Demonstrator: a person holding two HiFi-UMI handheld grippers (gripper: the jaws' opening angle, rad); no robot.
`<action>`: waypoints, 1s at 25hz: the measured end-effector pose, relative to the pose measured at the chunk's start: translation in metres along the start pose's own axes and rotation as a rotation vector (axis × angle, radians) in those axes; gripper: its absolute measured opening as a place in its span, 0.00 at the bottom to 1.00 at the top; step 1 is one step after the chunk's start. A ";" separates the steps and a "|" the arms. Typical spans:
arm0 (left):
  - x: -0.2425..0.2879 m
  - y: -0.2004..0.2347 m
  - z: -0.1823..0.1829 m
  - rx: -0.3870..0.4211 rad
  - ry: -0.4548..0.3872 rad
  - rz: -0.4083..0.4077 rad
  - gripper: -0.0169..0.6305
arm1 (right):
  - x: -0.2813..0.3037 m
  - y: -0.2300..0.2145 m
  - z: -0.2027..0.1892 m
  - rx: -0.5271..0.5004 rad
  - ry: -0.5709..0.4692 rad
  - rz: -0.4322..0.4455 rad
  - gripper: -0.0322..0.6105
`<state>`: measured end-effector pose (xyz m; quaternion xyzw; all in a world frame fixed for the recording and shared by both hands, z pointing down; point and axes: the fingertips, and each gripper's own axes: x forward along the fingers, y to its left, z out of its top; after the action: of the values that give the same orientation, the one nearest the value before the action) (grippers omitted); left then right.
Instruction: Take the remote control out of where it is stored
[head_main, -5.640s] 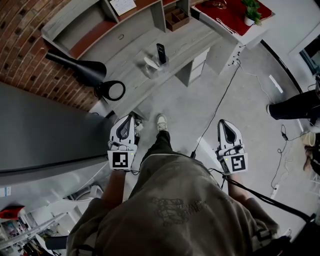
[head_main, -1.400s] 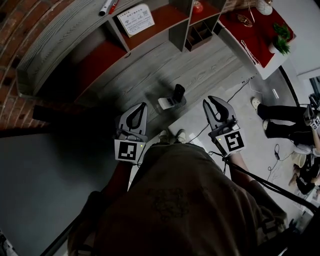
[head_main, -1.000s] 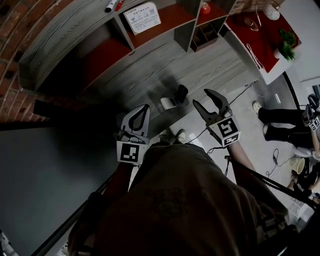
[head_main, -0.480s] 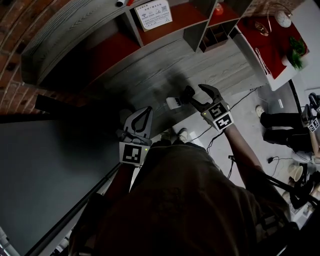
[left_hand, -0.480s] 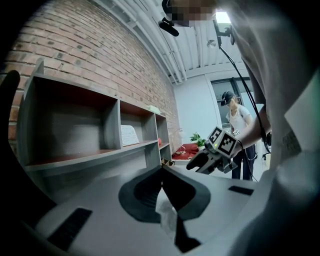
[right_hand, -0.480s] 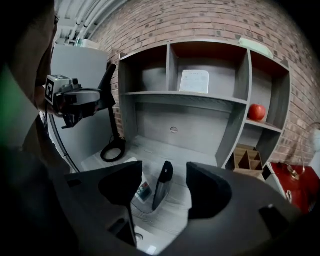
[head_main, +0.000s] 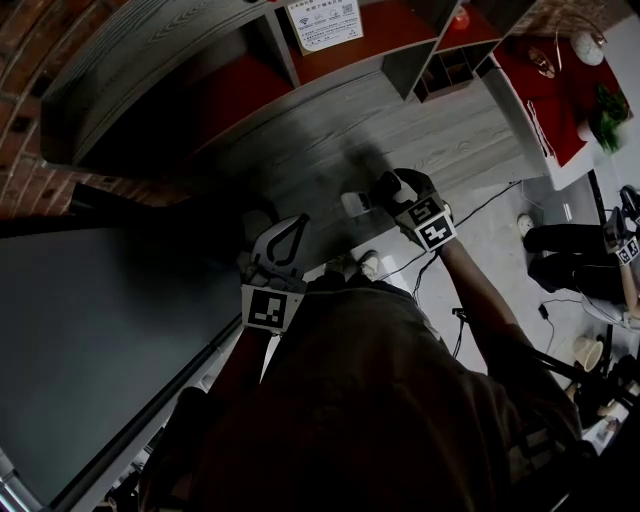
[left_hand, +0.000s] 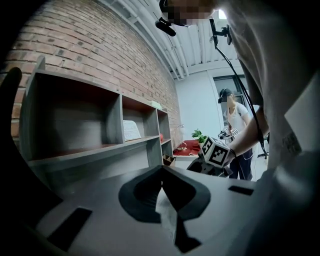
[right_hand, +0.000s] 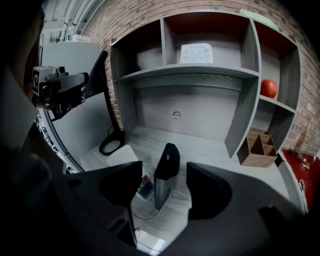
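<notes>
Right tongs: your right tongs (right_hand: 164, 169) stand wide apart, having just been opening. The remote control is between them, with a gap on each side, so neither pad presses on it.
Remote control: the remote control (right_hand: 166, 174) is black and stands upright on its end on the grey wood-grain worktop (right_hand: 210, 150). It is towards the near edge, in front of the shelf unit (right_hand: 240, 100).
Beside it: a small white device with a red button (right_hand: 144, 185) lies just left of the remote's foot. You cannot tell whether the two touch.
Left tongs: your left tongs (left_hand: 162, 171) are closed tip to tip and hold nothing. In the head view they hang over the worktop's near edge, left of your right tongs and apart from them.
Far left: a black ring-shaped base (right_hand: 111, 142) sits on the worktop, with a flat white piece (right_hand: 117, 156) just in front of it.
Shelves: a printed card (right_hand: 196, 52) leans in the upper middle compartment. A red round thing (right_hand: 269, 88) sits in a right-hand compartment.
Far right: a wooden box with dividers (right_hand: 258, 148) stands on the worktop, well apart from the remote.
</notes>
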<state>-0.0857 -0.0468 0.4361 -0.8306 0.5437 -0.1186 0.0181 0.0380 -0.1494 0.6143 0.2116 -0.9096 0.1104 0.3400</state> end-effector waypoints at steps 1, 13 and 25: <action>0.000 0.001 -0.002 -0.006 0.004 0.002 0.04 | 0.003 0.001 -0.002 0.007 0.008 0.002 0.46; -0.007 0.007 -0.017 -0.040 0.044 0.027 0.04 | 0.021 0.001 -0.015 -0.027 0.048 -0.047 0.36; -0.012 0.003 -0.018 -0.055 0.038 0.028 0.04 | 0.017 0.009 -0.017 0.035 0.037 -0.058 0.19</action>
<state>-0.0967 -0.0352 0.4512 -0.8208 0.5584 -0.1191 -0.0133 0.0320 -0.1411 0.6374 0.2418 -0.8946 0.1202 0.3560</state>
